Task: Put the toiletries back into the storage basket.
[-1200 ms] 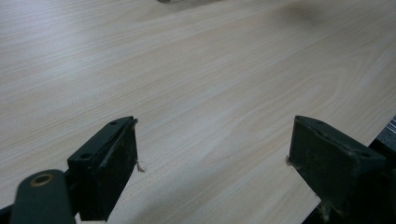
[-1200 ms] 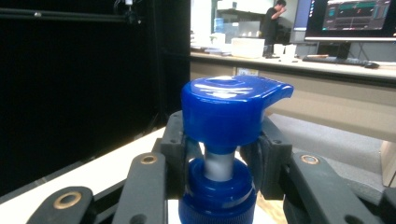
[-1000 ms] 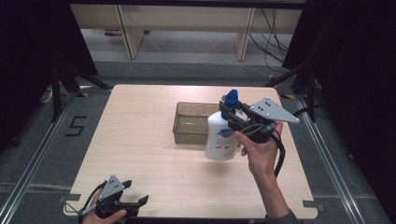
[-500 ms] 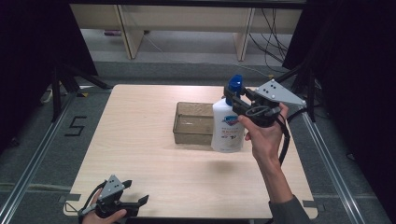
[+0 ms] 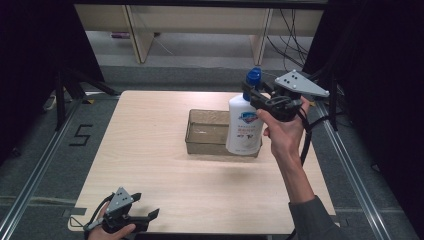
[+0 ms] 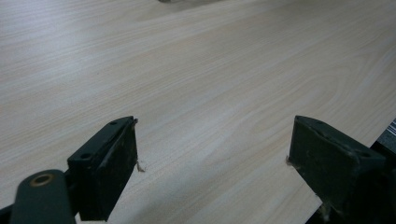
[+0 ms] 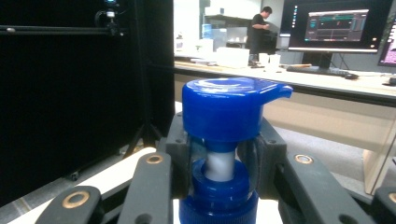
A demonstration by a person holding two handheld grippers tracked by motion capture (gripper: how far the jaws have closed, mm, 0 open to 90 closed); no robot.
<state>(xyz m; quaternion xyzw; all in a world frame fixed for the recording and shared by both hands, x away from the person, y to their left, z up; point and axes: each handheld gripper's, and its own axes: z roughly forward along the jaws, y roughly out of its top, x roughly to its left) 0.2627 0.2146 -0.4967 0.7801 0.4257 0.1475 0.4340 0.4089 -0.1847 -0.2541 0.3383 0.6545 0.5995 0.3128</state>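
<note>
My right claw [image 5: 256, 96] clenches the soap bottle [image 5: 243, 127] by its pump neck, lifted over the bin [image 5: 206, 131]; setting down remains. Left claw [image 5: 150, 216] released on the tabletop [image 5: 150, 165].

A lab: black curtains [image 5: 30, 60], monitors [image 7: 343, 25] on a bench [image 7: 327, 81], floor rails [image 5: 30, 180].

Open tabletop [image 5: 150, 165] left and front, clear bin [image 5: 207, 132] mid-table, lifted soap bottle [image 5: 244, 125] blocking its right end
</note>
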